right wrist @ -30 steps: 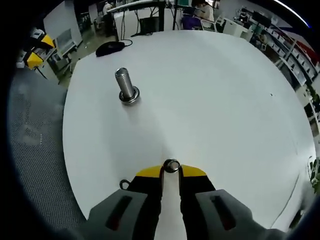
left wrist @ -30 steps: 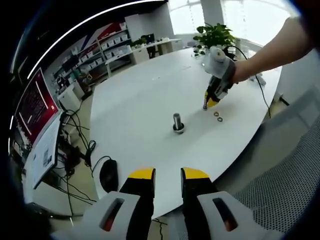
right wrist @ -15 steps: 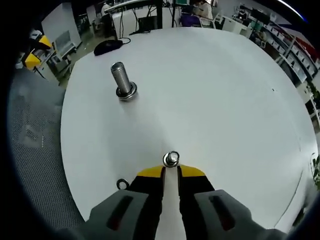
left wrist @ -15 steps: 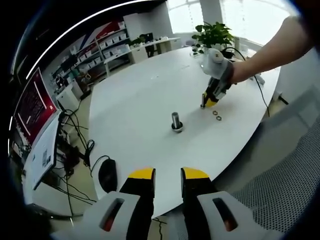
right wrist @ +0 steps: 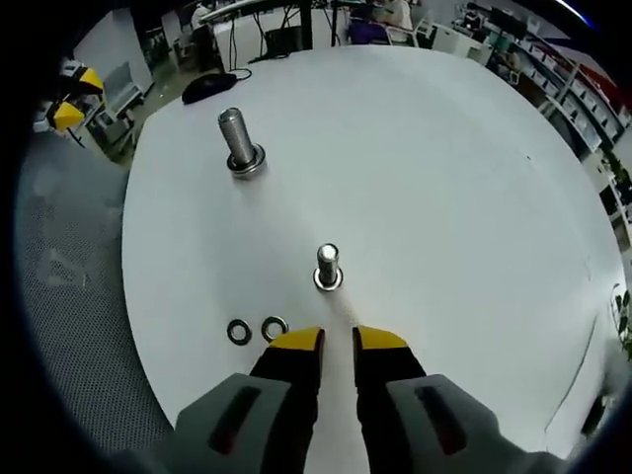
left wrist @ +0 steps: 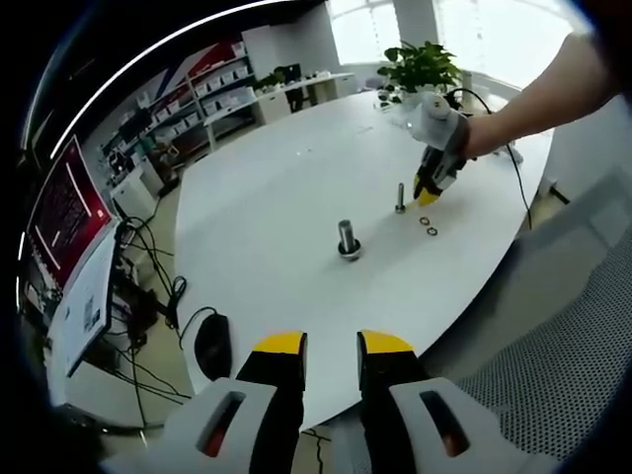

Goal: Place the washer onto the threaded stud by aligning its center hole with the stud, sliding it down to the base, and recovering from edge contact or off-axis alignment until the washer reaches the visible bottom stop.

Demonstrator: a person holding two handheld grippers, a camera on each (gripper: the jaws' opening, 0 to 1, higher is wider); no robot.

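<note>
A short bolt (right wrist: 328,267) stands upright on the white table (right wrist: 444,178), just ahead of my right gripper (right wrist: 339,341). The gripper's yellow-tipped jaws are open by a narrow gap with nothing between them. Two loose washers (right wrist: 239,332) (right wrist: 275,327) lie flat to the left of those jaws. Farther off stands a thicker threaded stud (right wrist: 240,143) with a ring at its base. In the left gripper view, my left gripper (left wrist: 333,344) hangs open off the table's near edge, well short of the stud (left wrist: 348,240). Beyond it are the bolt (left wrist: 400,197), the washers (left wrist: 430,227) and the right gripper (left wrist: 432,186) in a person's hand.
A black mouse (left wrist: 214,346) lies near the table's edge, with cables and a monitor (left wrist: 69,212) to the left. A potted plant (left wrist: 423,67) stands at the far side. Grey carpet (left wrist: 553,375) lies to the right of the table.
The right gripper has let go of the short bolt and drawn back; the bolt now stands alone on the table. The two washers have come into the right gripper view. The left gripper has barely moved.
</note>
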